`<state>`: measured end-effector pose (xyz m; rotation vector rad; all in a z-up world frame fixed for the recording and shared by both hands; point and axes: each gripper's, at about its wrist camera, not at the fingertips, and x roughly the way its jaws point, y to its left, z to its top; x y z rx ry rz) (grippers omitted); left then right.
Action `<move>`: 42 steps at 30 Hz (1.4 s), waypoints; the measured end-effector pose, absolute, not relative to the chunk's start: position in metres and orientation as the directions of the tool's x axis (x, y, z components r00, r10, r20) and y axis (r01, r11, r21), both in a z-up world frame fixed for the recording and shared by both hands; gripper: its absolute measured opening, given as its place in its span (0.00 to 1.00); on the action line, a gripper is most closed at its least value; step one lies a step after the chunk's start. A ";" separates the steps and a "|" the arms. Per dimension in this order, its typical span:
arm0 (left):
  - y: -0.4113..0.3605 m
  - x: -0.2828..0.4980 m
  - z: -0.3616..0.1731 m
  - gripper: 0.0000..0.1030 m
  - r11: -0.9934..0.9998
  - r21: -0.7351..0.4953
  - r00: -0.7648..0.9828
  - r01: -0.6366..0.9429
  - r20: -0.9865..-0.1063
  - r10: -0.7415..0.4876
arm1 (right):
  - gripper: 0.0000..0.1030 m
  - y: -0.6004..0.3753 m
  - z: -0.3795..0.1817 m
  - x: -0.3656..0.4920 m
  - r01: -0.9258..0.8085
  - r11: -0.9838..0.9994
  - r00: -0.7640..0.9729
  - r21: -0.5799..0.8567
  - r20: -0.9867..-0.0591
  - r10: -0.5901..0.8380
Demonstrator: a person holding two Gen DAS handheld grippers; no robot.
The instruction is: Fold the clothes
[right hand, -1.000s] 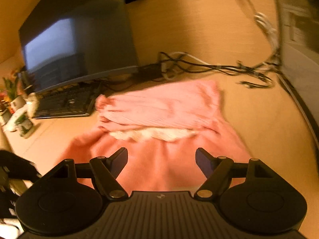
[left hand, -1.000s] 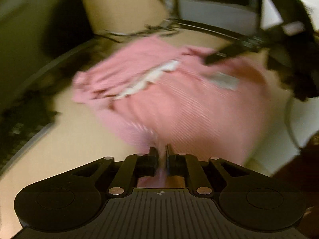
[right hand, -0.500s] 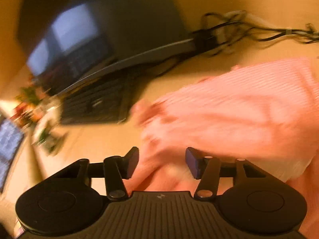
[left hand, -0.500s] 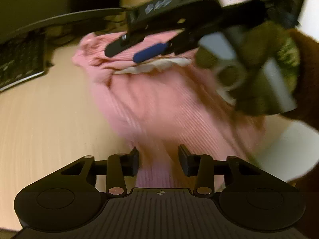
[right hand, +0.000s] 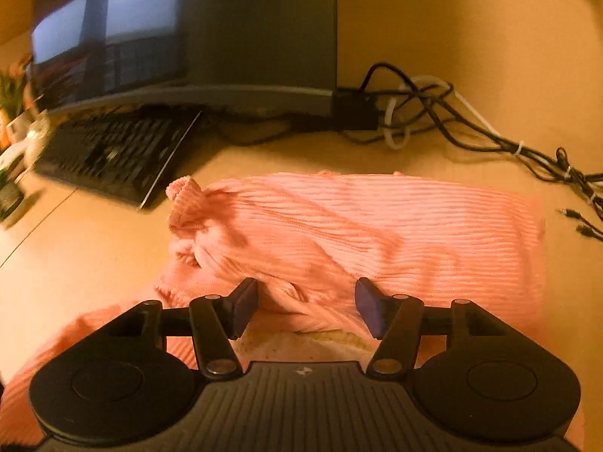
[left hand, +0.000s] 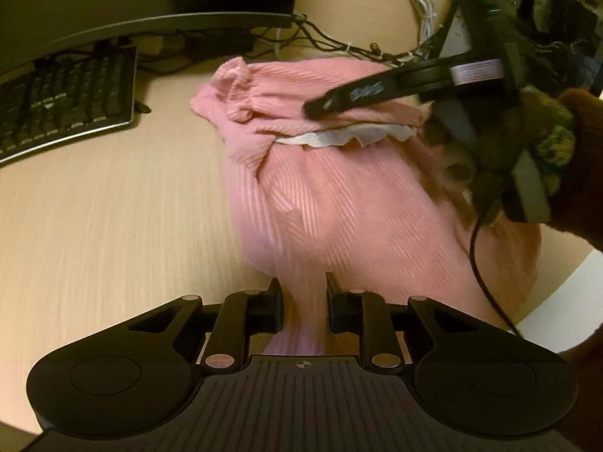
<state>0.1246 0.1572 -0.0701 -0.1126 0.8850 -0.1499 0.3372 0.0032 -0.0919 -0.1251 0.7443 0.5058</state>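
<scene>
A pink ribbed garment (left hand: 331,203) with a white lace trim (left hand: 339,137) lies half folded on the wooden desk (left hand: 113,218). My left gripper (left hand: 303,301) is at its near end. Its jaws are closing, and a raised ridge of pink fabric fills the gap between them. My right gripper (right hand: 305,301) hovers low over the bunched sleeve part of the garment (right hand: 339,233). Its jaws are opening, and fabric lies between the wide-set pads untouched. In the left wrist view a finger (left hand: 358,92) of the right gripper reaches over the garment's far fold, held by a hand (left hand: 527,143).
A black keyboard (right hand: 113,150) and a monitor (right hand: 188,37) stand at the back left, close to the garment's cuff. A tangle of cables (right hand: 433,120) runs along the back right. Small items (right hand: 15,150) sit at the far left edge. Bare desk lies left of the garment.
The left gripper's jaws parted, then narrowed again on the fabric ridge, and its view rolled. The right gripper swept left across the garment and settled low over the sleeve, jaws narrower than a second ago.
</scene>
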 end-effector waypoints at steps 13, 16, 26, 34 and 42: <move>0.159 0.141 -0.048 0.31 0.994 -0.049 0.683 0.093 -0.723 -0.099 | 0.59 -0.026 -0.070 0.333 -0.458 0.855 0.596 0.243 -0.630 0.498; 0.127 0.135 -0.050 0.09 0.979 0.026 0.679 0.202 -0.724 -0.121 | 0.59 -0.042 -0.061 0.319 -0.474 0.843 0.586 0.254 -0.624 0.518; 0.098 0.136 -0.063 0.55 0.916 -0.147 0.564 0.373 -0.748 -0.350 | 0.41 -0.012 -0.064 0.275 -0.695 0.601 0.288 0.395 -0.613 0.736; 0.089 0.123 -0.059 0.75 0.833 -0.345 0.473 0.432 -0.700 -0.535 | 0.42 -0.052 -0.087 0.268 -0.650 0.714 0.359 0.261 -0.722 0.591; 0.108 0.120 -0.042 0.81 0.818 -0.430 0.500 0.382 -0.649 -0.574 | 0.57 -0.180 -0.068 0.240 -0.400 0.887 0.613 0.232 -0.651 0.447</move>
